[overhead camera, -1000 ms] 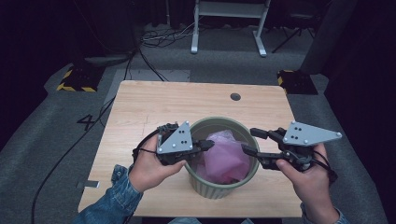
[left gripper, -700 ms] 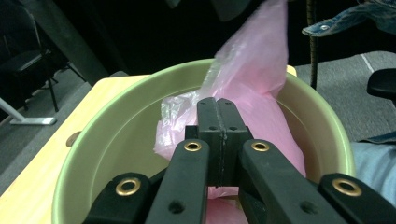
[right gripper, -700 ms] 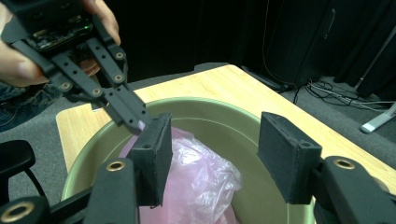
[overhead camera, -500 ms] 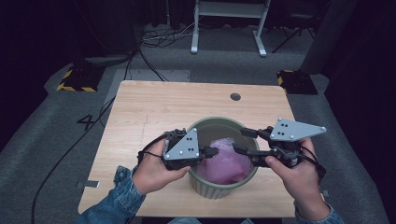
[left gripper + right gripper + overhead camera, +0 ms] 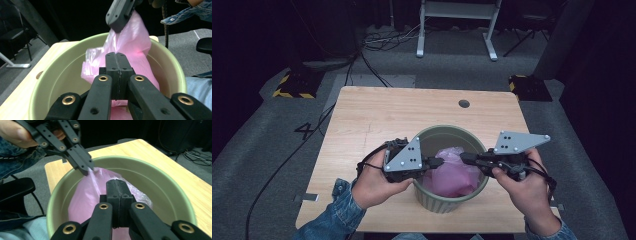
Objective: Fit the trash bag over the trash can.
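A dim room with grey carpet and cables surrounds a pale wooden table [image 5: 377, 120], and near its front edge stands a green bin [image 5: 451, 197] with a pink plastic bag [image 5: 452, 172] inside. The left gripper [image 5: 438, 162] is clamped on the bag's film at one side of the opening; the right gripper [image 5: 465, 158] has just been closing and now pinches the film at the opposite side. Holding two sides probably serves to spread the bag's mouth toward the bin's rim. The high view shows both hands level across the bin. The left gripper view shows the film stretched up to the other jaws [image 5: 117, 21]; the right gripper view shows the bag [image 5: 90, 195] sagging loosely down the bin's wall [image 5: 160, 187]
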`<move>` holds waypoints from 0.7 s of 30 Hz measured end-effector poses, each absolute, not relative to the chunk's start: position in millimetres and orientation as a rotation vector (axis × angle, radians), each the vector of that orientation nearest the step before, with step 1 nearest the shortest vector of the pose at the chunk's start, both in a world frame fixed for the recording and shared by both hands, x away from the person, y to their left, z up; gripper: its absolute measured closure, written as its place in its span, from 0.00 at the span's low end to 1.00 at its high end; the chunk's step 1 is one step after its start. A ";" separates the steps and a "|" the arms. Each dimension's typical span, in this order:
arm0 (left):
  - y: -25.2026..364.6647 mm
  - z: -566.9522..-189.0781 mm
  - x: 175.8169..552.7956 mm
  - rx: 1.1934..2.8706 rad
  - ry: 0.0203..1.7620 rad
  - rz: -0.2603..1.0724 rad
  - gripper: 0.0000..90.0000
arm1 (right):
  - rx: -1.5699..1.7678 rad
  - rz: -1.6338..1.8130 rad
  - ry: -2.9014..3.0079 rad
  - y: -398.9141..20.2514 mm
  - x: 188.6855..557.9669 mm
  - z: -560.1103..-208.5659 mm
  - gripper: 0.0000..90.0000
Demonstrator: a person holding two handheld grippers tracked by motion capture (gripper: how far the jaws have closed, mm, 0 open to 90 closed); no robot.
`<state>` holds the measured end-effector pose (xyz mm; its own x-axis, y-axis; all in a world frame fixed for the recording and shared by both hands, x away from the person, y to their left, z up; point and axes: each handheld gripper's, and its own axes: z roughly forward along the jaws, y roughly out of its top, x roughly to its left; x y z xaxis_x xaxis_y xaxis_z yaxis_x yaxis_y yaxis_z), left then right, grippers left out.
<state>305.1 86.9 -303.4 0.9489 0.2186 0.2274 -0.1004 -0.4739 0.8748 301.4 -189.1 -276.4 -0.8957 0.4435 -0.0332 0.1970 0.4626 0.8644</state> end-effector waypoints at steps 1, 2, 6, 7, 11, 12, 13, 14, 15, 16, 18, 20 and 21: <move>88.6 -303.0 305.1 2.027 0.089 0.379 1.00 | 0.561 1.408 2.450 -190.8 301.6 -275.8 1.00; 91.3 -301.9 305.6 2.024 0.096 0.386 1.00 | 0.565 1.413 2.433 -192.5 301.5 -275.0 1.00; 96.6 -299.4 305.3 2.021 0.112 0.390 1.00 | 0.586 1.414 2.340 -199.3 299.0 -269.0 1.00; 98.3 -298.7 305.0 2.021 0.111 0.397 1.00 | 0.588 1.403 2.309 -201.1 298.2 -267.1 1.00; 108.6 -295.7 303.9 2.008 0.129 0.412 1.00 | 0.625 1.377 2.217 -212.9 299.4 -261.1 1.00; 111.4 -294.8 303.6 2.002 0.137 0.413 1.00 | 0.633 1.377 2.213 -214.6 300.1 -261.0 1.00; 113.4 -293.7 303.6 2.000 0.139 0.419 1.00 | 0.641 1.375 2.213 -216.2 301.0 -261.3 1.00; 115.9 -292.2 303.4 1.995 0.142 0.425 1.00 | 0.645 1.374 2.216 -216.9 301.4 -261.8 1.00; 117.4 -291.1 303.0 1.994 0.144 0.431 1.00 | 0.647 1.370 2.219 -216.8 301.7 -262.8 1.00; 118.7 -289.7 302.7 1.989 0.143 0.433 1.00 | 0.645 1.365 2.220 -216.3 301.5 -263.4 1.00; 120.9 -287.5 301.3 1.979 0.136 0.422 1.00 | 0.634 1.352 2.212 -214.3 299.6 -263.1 1.00; 121.5 -287.8 299.8 1.982 0.108 0.355 1.00 | 0.624 1.348 2.191 -213.6 297.3 -260.7 1.00; 120.3 -289.6 296.9 1.989 0.089 0.330 1.00 | 0.615 1.346 2.178 -213.8 296.9 -259.4 1.00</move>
